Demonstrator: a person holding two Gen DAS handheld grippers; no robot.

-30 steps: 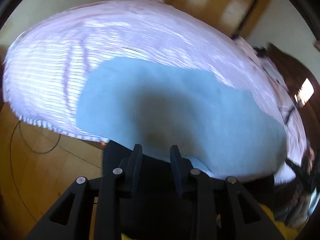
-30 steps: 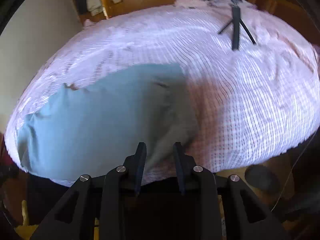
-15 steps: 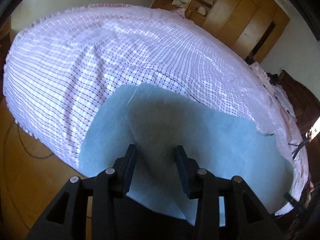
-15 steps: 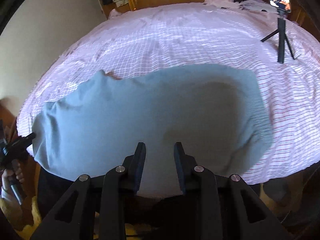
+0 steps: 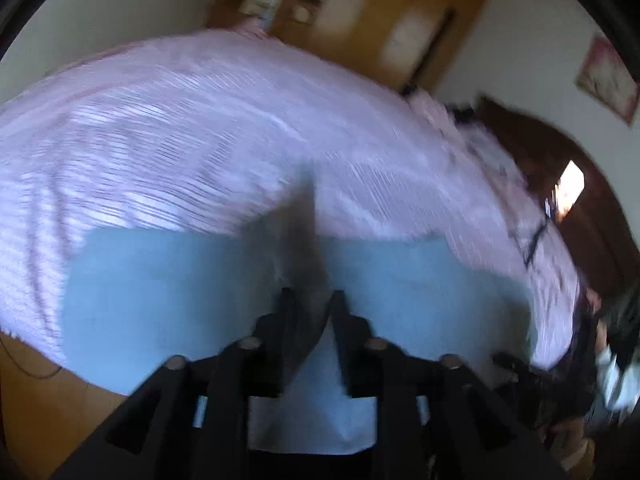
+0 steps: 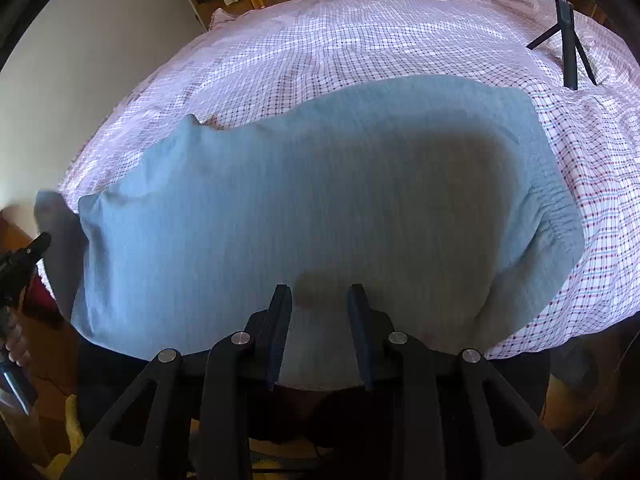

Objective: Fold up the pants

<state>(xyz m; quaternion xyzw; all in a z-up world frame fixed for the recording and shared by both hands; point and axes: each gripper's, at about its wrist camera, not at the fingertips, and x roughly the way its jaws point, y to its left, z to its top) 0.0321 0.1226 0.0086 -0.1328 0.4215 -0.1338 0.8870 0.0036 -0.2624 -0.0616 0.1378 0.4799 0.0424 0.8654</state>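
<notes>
Pants (image 6: 304, 200) lie on checked bedsheet (image 6: 360, 40), fold pinched in left claw (image 5: 310, 300).

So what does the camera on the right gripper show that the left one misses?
Only the right wrist view shows the black tripod standing on the bed, the pants' gathered waistband and the left gripper at a lifted corner. Only the left wrist view shows that gripper pinching a raised fold of fabric, its jaws having just been closing, and a framed picture. Both show the light blue pants on the checked bedsheet.
</notes>
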